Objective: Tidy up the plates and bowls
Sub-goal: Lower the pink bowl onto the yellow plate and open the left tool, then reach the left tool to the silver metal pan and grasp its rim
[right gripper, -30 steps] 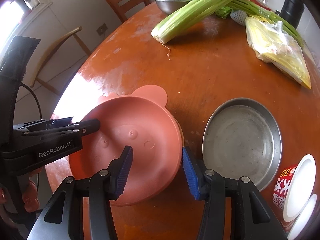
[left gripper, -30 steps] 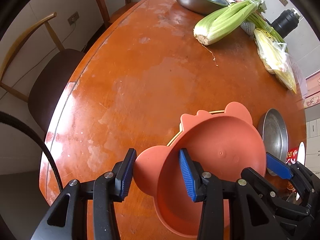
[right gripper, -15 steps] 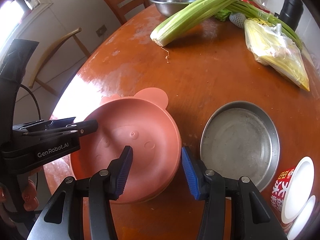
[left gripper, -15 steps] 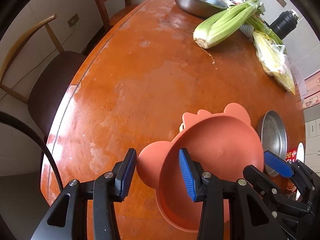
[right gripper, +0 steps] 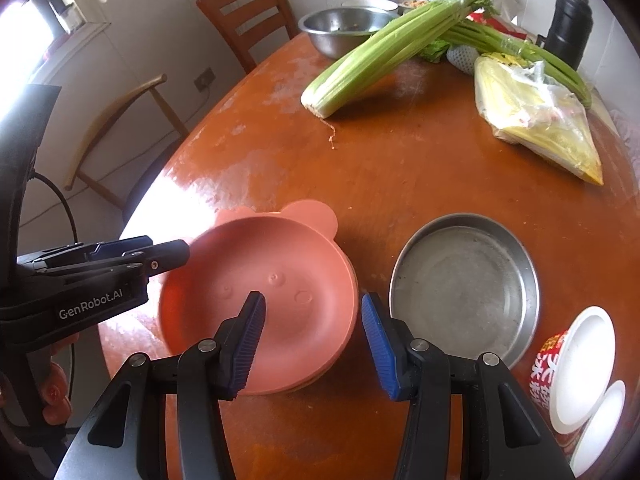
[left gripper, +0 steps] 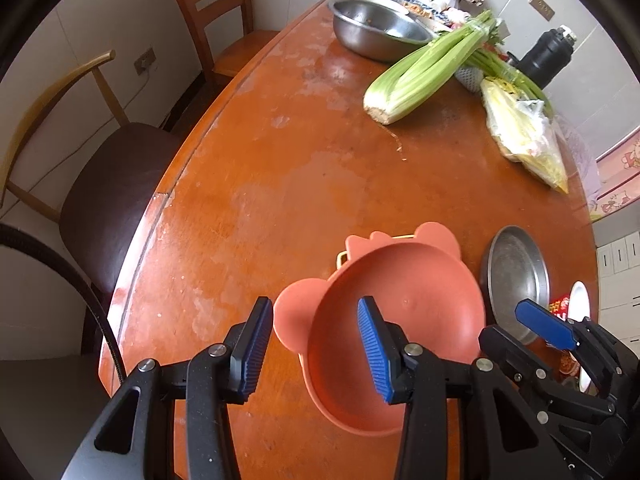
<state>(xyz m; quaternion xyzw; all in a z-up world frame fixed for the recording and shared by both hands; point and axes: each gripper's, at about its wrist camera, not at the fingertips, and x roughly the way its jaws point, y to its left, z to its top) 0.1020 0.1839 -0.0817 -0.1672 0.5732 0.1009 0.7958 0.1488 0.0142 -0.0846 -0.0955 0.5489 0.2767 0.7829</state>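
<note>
Both grippers are sitting spread and holding nothing. The left gripper (left gripper: 316,344) is hovering with its jaws straddling the left ear and rim of the pink bear-eared bowl (left gripper: 400,312), likely lining up a pinch on the ear, the easiest grab point. The right gripper (right gripper: 312,340) is hanging wide apart over the near right rim of the same bowl (right gripper: 260,304), one pad above the bowl's floor and the other just outside the rim, probably to steady it or take the other side. The bowl is appearing to sit nested on something: a second pink ear and a yellowish edge (left gripper: 344,258) are peeking out beyond it in the left view, so it looks stacked already, though what lies under it is mostly hidden. Just right of the right gripper, the steel plate (right gripper: 464,288) is lying flat, close to the bowl but apart from it, probably next to be sorted. Further right, at the frame edge, a red printed paper bowl (right gripper: 556,364) and white disposable bowls (right gripper: 588,356) are lying tipped on their sides. The surface is a round, worn orange wooden table (left gripper: 288,176), glossy with window glare. Far ahead of both grippers are a steel basin (right gripper: 344,28), celery (right gripper: 384,52), a bagged yellow vegetable (right gripper: 536,120) and a black flask (right gripper: 568,28). Two wooden chairs (left gripper: 224,28) are standing left of the table against a pale wall with an outlet.
</note>
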